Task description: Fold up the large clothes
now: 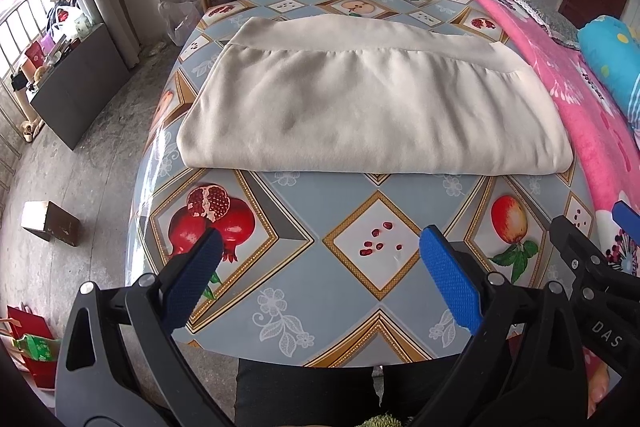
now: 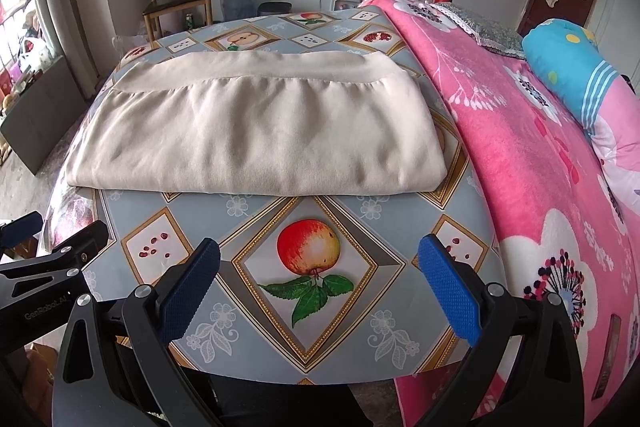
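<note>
A folded cream garment (image 1: 372, 107) lies on the fruit-patterned tablecloth (image 1: 352, 291) beside a pink blanket (image 2: 532, 163); both grippers' jaws gape wide, empty.

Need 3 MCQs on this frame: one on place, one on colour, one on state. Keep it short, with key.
1. Where does the folded beige garment lie?
A. on the pink blanket
B. on the fruit-print tablecloth
C. on the chair

2. What colour are the pads on the left gripper?
A. blue
B. red
C. green

3. What state is the right gripper in?
A. shut on the garment
B. shut on nothing
C. open, holding nothing

Key: 1 B, the tablecloth shows all round it; 2 A, both pads are blue; 3 C, jaws spread wide with only the tablecloth between them.
</note>
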Tool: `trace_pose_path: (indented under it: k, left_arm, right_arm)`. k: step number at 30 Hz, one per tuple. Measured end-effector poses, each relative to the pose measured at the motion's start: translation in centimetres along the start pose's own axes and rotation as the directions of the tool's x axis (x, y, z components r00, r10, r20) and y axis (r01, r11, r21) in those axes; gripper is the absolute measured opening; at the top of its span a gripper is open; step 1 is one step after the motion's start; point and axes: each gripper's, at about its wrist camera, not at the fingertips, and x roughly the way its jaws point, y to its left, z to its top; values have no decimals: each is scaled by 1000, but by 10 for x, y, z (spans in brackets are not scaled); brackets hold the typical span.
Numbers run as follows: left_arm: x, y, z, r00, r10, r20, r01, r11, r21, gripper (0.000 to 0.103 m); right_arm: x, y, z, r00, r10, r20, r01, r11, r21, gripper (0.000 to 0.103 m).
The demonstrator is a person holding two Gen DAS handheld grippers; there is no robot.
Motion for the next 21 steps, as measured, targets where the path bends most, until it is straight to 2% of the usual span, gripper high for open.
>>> trace_pose_path:
  k: [21]
  left_arm:
    - [-2, 0, 0, 1000, -4, 0, 4, 1000, 0, 95]
  right_arm:
    - [0, 0, 0, 1000, -2, -1, 2, 1000, 0, 97]
